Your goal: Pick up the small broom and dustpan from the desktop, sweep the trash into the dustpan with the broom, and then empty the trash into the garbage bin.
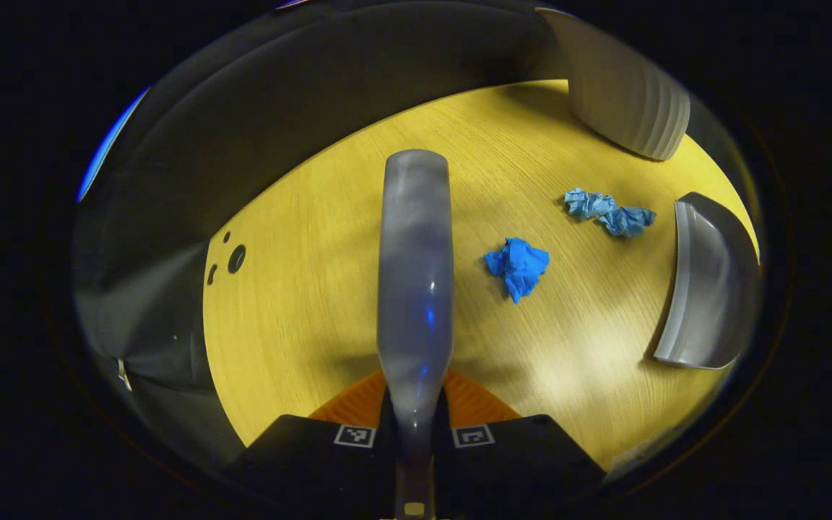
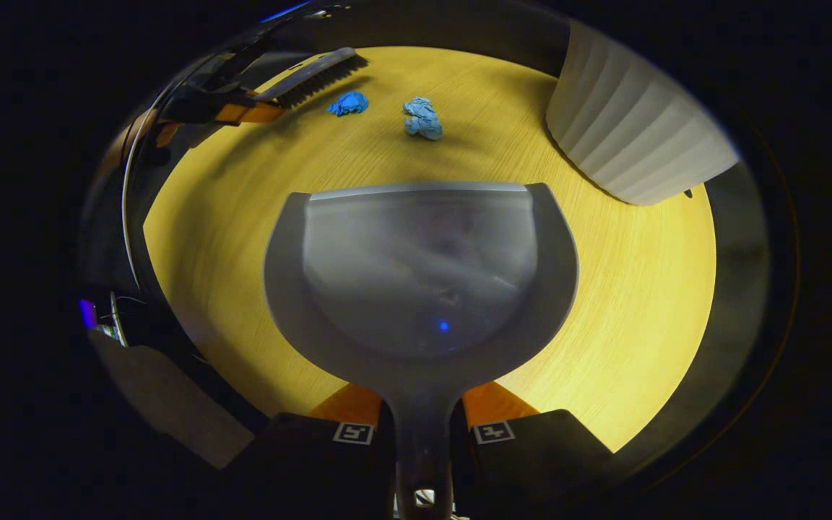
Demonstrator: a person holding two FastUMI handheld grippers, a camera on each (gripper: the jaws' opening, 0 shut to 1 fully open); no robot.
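Mid-table, left tool [image 1: 416, 433] grips broom [image 1: 416, 274], right tool [image 2: 423, 433] grips dustpan [image 2: 423, 274]; advise dustpan lip flat behind paper scraps [image 1: 517, 266].

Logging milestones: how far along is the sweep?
Done: left gripper holds the grey plastic small broom; right gripper holds the grey plastic dustpan. In hand: both face the trash. Left: two crumpled blue paper wads lie unswept on the yellow wooden desktop; ribbed white garbage bin awaits.
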